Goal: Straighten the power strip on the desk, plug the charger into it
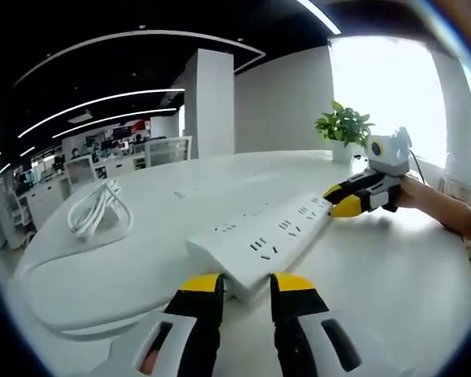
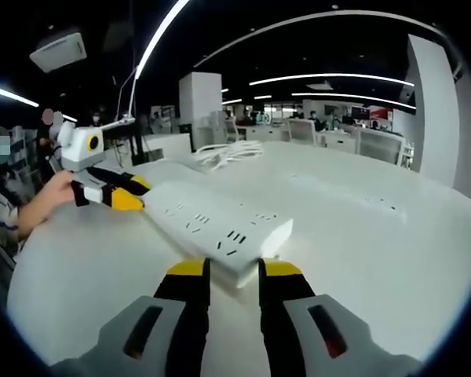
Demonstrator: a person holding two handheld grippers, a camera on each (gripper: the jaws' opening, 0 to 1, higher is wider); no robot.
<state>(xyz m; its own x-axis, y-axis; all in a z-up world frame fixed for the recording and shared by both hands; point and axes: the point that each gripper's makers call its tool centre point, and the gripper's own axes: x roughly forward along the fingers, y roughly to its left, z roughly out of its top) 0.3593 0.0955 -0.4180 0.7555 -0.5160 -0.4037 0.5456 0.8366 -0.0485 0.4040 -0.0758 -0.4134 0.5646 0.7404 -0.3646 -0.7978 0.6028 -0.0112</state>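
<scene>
A long white power strip point(image 1: 267, 239) lies flat and askew on the white desk point(image 1: 392, 290). Its near end sits just ahead of my left gripper point(image 1: 247, 284), whose yellow-tipped jaws stand apart with a corner of the strip at the gap. At the strip's far end is my right gripper point(image 1: 347, 200). In the right gripper view the strip point(image 2: 216, 224) runs from my right gripper point(image 2: 235, 269), jaws apart at its near corner, out to my left gripper point(image 2: 129, 192). A white charger with coiled cable point(image 1: 98, 208) lies left of the strip, apart from it, and shows again point(image 2: 228, 151) beyond the strip.
A potted green plant point(image 1: 344, 126) stands at the desk's far edge by a bright window. A hand and forearm point(image 1: 436, 206) hold the right gripper. A white pillar point(image 1: 212, 102) and office desks stand behind. Bare desk surface point(image 2: 377, 236) spreads right of the strip.
</scene>
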